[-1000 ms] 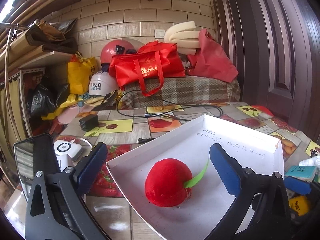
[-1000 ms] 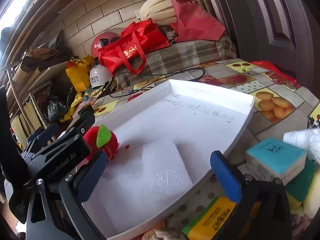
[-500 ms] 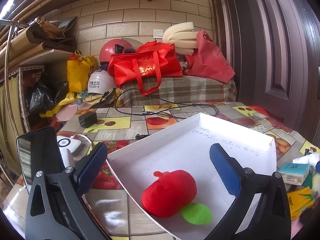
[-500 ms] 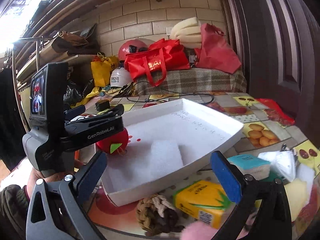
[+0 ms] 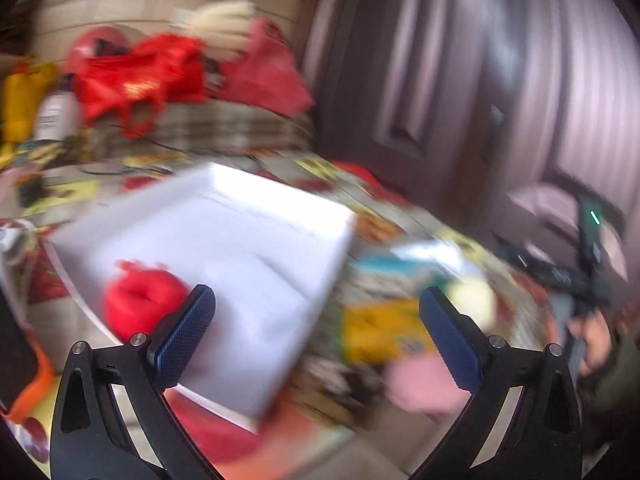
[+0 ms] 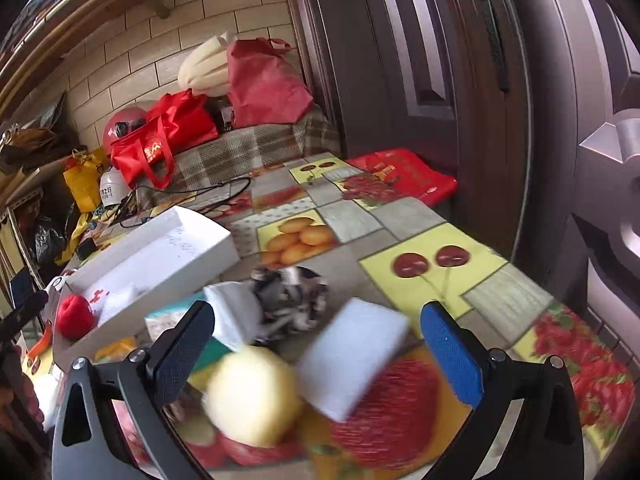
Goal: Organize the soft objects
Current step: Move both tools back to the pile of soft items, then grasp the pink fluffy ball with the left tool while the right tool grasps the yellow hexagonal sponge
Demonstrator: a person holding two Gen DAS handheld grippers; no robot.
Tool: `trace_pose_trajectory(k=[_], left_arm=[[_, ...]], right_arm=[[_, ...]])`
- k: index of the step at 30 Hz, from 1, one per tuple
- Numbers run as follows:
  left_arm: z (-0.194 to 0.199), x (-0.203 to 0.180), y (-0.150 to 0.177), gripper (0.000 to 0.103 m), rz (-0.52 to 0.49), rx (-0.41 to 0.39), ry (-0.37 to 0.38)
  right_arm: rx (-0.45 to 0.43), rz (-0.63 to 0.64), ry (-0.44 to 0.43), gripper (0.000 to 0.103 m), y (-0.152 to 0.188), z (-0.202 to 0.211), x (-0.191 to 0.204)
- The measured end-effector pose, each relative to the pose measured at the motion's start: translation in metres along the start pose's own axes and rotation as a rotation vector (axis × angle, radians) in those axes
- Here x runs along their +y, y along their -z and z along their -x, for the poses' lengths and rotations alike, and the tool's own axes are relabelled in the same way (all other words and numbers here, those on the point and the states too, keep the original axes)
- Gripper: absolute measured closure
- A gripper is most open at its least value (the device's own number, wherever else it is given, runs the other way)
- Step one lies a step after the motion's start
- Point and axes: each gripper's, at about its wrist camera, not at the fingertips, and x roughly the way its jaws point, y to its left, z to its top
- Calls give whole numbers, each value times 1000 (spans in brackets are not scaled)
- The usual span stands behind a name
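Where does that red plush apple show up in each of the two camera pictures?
Left wrist view: red plush apple, lower left, blurred, in the white tray, just beyond the left finger.
Right wrist view: the apple sits far left, at the tray's near end.
Shared landmark: red tote bag.

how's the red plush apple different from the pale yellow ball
Place: the red plush apple lies inside the white tray, at its near end; the pale yellow ball sits out on the tablecloth among the loose items.
Colour: the apple is bright red, the ball pale cream-yellow.
Nearness: the ball lies low between the open fingers of the right gripper; the apple is off to its left.
Both are roundish and in neither gripper.
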Motion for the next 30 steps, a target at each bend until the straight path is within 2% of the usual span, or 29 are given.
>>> trace_pose_trajectory(k=[2, 6, 7, 10, 13, 15, 17, 20, 22, 23, 25, 28, 30], left_arm=[[-7, -37, 10, 0, -107, 100, 62], [-25, -88, 32, 1, -259, 246, 41], [-28, -95, 34, 1, -277, 261, 31], [-38, -96, 35, 1, -255, 296, 13], [-55, -82, 36, 1, -200, 363, -14], [-59, -78, 38, 1, -184, 372, -13], [-65, -82, 37, 1, -194, 372, -16], [-74, -90, 37, 1, -226, 388, -29], [-77, -92, 39, 13, -245, 393, -45], [-76, -92, 38, 29, -249, 385, -60], [-69, -91, 38, 36, -242, 361, -39], [-56, -89, 38, 38, -226, 326, -22], [-38, -89, 36, 38, -218, 266, -7]], right_arm=[[52, 35, -65, 0, 4, 1, -4], [164, 134, -165, 0, 19, -5, 9], [185, 164, -183, 0, 21, -7, 16], [222, 278, -193, 1, 25, -12, 38], [263, 378, -158, 1, 28, -23, 57], [297, 426, -128, 1, 32, -31, 64], [327, 451, -116, 9, 36, -36, 67], [332, 483, -101, 10, 39, -36, 70], [323, 511, -84, 22, 41, -34, 72], [310, 525, -69, 36, 42, -33, 73], [296, 524, -83, 43, 42, -29, 70], [261, 447, -111, 47, 39, -18, 57], [219, 381, -140, 47, 38, -6, 44]])
